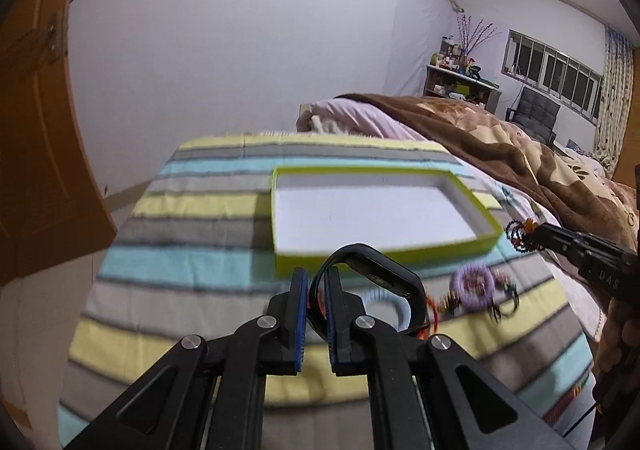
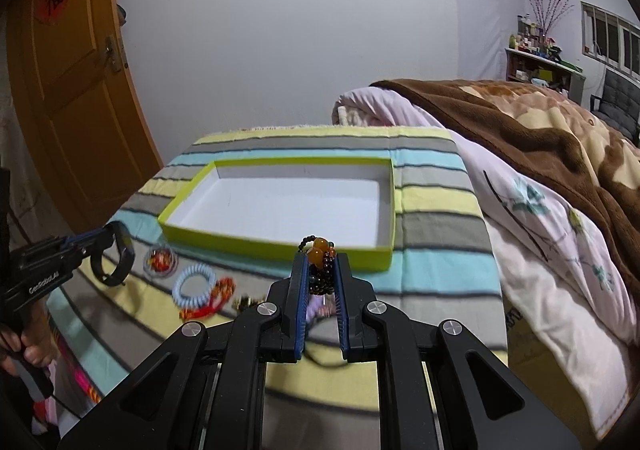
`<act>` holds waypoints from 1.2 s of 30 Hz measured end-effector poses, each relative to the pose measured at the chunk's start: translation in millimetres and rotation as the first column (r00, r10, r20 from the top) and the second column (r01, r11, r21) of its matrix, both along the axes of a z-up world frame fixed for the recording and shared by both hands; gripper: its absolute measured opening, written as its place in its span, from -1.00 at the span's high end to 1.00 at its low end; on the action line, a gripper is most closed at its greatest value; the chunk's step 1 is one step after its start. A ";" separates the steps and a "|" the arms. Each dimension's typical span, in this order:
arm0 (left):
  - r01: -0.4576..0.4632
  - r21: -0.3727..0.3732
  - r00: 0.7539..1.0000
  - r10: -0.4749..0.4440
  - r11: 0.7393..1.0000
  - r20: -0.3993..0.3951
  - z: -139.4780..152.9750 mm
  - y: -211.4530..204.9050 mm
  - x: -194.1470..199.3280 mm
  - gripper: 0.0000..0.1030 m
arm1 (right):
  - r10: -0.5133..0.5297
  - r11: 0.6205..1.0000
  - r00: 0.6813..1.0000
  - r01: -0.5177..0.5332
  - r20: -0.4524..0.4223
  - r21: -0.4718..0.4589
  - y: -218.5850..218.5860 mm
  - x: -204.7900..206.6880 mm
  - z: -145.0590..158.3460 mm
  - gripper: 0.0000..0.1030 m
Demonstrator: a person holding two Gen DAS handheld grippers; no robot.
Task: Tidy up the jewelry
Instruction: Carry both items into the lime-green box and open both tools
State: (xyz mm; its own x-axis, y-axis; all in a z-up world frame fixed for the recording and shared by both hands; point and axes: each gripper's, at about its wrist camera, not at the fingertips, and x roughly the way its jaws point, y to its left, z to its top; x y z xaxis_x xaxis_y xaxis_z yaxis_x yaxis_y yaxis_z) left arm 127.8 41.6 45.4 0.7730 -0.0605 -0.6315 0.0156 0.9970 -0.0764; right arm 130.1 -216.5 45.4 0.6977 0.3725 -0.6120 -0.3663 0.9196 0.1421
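The left claw (image 1: 316, 282) is clamped on a black wristband (image 1: 376, 278), whose loop arches up and to the right of the blue pads. The right claw (image 2: 320, 270) is closed around a dark beaded bracelet (image 2: 320, 274) with amber beads at its top, bunched between the pads.

Just ahead of both claws sits a shallow box (image 2: 276, 246) with lime-green walls and a white floor; nothing lies in it. It rests on a striped cloth (image 2: 436, 210) of yellow, grey and turquoise bands that covers the table, nearer the far edge than the near one.

The right wrist view shows what the left claw's own fingers partly hide: between the box's near wall and the table's near edge lie a small clear case with red contents (image 2: 160, 259), a pale blue coil band (image 2: 195, 286), a red-orange knotted cord (image 2: 216, 298) and a small gold-coloured piece (image 2: 246, 304) (too blurred to name). The left wrist view alone shows a purple ring ornament (image 1: 474, 286) with dark tassels, lying near the box's near right corner.

Beside the table's right edge lies a bed with a brown blanket (image 2: 520, 130) over a pale floral quilt (image 2: 540, 234). An orange door (image 2: 68, 90) stands to the left.
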 end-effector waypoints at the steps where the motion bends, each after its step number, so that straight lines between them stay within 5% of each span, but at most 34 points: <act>1: 0.005 0.002 1.000 -0.005 1.000 0.001 2.5 -0.9 9.5 0.85 | -0.001 1.000 1.000 0.001 0.000 -0.001 1.2 7.5 1.0 0.75; 17: -0.010 0.056 0.992 0.017 0.998 -0.126 -21.0 11.7 160.9 0.85 | -0.022 0.999 0.998 0.019 -0.054 -0.049 17.4 128.2 -21.0 0.75; 27: -0.028 0.101 0.980 0.048 0.994 -0.194 -50.9 12.3 196.5 0.84 | -0.032 0.997 0.992 0.023 -0.119 -0.080 23.3 160.2 -45.9 0.75; 36: -0.025 0.121 0.983 0.047 0.992 -0.180 -54.0 7.8 200.3 0.80 | -0.048 0.994 0.991 0.034 -0.128 -0.108 24.7 164.1 -49.5 0.67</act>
